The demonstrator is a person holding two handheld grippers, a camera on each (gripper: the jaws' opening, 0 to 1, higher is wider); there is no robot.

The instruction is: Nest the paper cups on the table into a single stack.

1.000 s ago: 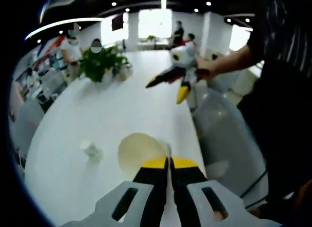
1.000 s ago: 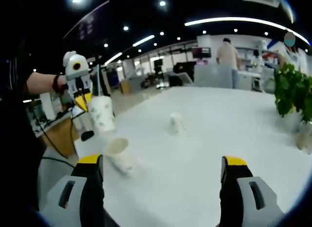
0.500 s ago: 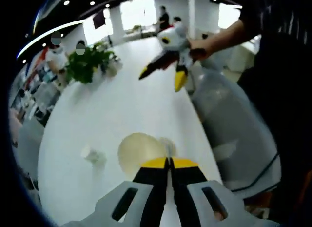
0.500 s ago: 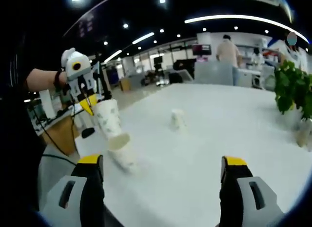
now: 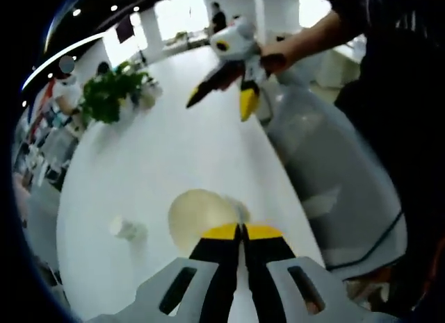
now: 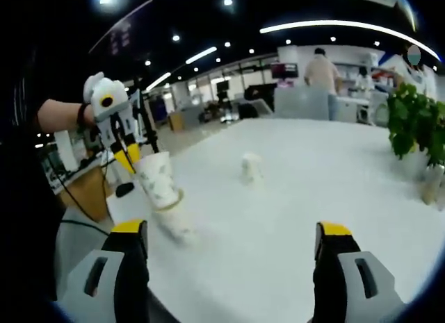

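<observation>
Left gripper [image 5: 242,234]: its jaws are pressing together on the rim of a paper cup [image 5: 201,215], whose open mouth is facing the camera in the left gripper view.
Held cup [image 6: 158,180]: in the right gripper view it is hanging tilted, its bottom entering the mouth of a second cup [image 6: 174,219] that is leaning near the table's [image 6: 292,198] near-left corner.
Right gripper [image 6: 233,239]: its jaws are standing wide apart, gripping nothing, hovering over the table's near edge.
Third cup [image 6: 250,167]: sitting farther in on the table, well apart from the other two.
Plant [image 6: 416,125]: standing at the table's right edge.
Person's arm [image 5: 313,35]: reaching to the right gripper.
</observation>
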